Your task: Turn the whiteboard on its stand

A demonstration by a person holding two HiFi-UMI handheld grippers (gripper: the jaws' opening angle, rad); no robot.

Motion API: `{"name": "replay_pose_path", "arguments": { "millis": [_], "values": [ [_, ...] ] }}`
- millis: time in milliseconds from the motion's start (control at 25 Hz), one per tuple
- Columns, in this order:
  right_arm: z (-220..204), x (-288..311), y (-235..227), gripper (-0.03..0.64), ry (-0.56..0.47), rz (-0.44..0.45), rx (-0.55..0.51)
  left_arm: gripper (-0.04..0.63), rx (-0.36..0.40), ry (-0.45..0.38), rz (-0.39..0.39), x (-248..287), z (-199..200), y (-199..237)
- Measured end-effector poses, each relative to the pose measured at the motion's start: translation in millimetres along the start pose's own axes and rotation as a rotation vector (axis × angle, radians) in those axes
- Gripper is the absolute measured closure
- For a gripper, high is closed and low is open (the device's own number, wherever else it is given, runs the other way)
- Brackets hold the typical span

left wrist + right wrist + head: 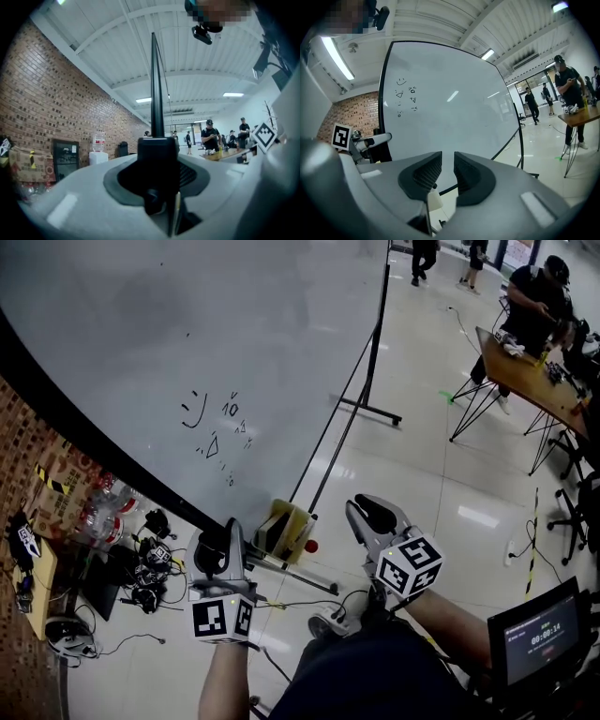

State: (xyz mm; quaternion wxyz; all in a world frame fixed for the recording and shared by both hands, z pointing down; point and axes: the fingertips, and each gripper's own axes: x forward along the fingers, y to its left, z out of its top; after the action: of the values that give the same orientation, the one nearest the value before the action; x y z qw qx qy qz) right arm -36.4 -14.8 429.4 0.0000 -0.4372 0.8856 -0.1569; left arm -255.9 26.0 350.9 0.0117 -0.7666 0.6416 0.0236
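The big whiteboard (187, 352) with a black frame hangs tilted on its stand, small marker doodles (214, 423) near its middle. My left gripper (225, 538) is shut on the board's lower black edge. In the left gripper view that edge (156, 84) rises as a thin dark bar from between the jaws of the left gripper (157, 157). My right gripper (372, 514) hovers to the right of it, clear of the board. In its own view the right gripper (447, 171) shows a narrow empty gap, facing the whiteboard (450, 103).
The stand's black post and foot (370, 411) lie beyond the board. A yellowish box (286, 531) and red ball (310, 546) sit on the floor under the edge. Cables and bottles (103, 507) clutter the left. A person works at a table (525, 367) far right; a monitor (544, 634) stands near.
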Motion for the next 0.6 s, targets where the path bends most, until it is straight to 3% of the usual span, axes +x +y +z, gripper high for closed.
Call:
{"name": "replay_pose_path", "arguments": {
  "millis": [360,520,600],
  "values": [
    [0,-2,-17,0.537,0.005,0.070,0.014,0.437,0.005,0.024,0.005,6,-11,2],
    [-10,-8,-20,0.537,0.019,0.071,0.028,0.307,0.016,0.053,-0.032,-10,-35,3],
    [-9,-7,-26,0.537,0.014,0.067,0.017,0.296,-0.027,0.048,-0.021,-14,-35,4]
  ]
}}
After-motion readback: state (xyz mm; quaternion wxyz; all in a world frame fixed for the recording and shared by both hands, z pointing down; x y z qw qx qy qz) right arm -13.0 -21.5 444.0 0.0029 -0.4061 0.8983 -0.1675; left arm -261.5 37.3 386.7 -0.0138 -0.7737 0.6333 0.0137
